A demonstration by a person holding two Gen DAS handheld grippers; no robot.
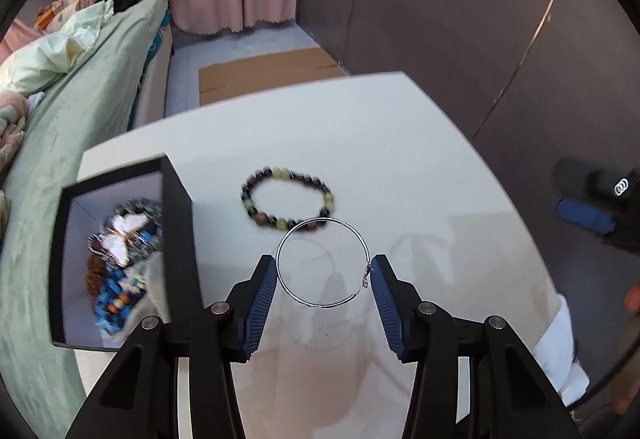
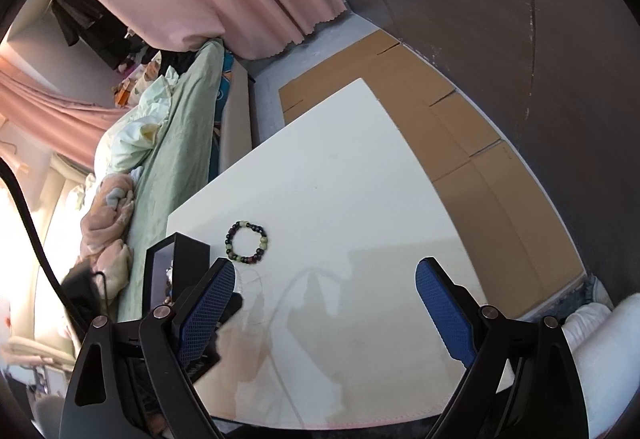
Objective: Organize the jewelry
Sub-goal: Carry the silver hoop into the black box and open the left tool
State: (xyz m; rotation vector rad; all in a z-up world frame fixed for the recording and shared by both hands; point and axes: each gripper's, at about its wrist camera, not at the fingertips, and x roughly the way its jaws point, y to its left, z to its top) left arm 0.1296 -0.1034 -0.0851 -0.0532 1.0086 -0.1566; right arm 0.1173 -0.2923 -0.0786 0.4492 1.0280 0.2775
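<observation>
My left gripper (image 1: 323, 265) is shut on a thin silver hoop (image 1: 289, 247), its blue pads pressing the ring's left and right sides, held above the white table (image 1: 400, 143). A beaded bracelet (image 1: 286, 199) of dark and green beads lies on the table just beyond the hoop; it also shows in the right wrist view (image 2: 246, 242). A black jewelry box (image 1: 116, 259) stands open at the left, holding several pieces including a white butterfly. My right gripper (image 2: 325, 299) is open and empty above the table, with the box (image 2: 176, 271) to its left.
A bed with green sheet (image 1: 80, 111) runs along the table's left side. Flat cardboard (image 2: 460, 143) lies on the floor beyond and right of the table. A dark wall (image 1: 460, 19) stands behind. The other gripper's blue pad (image 1: 584, 215) shows at the right edge.
</observation>
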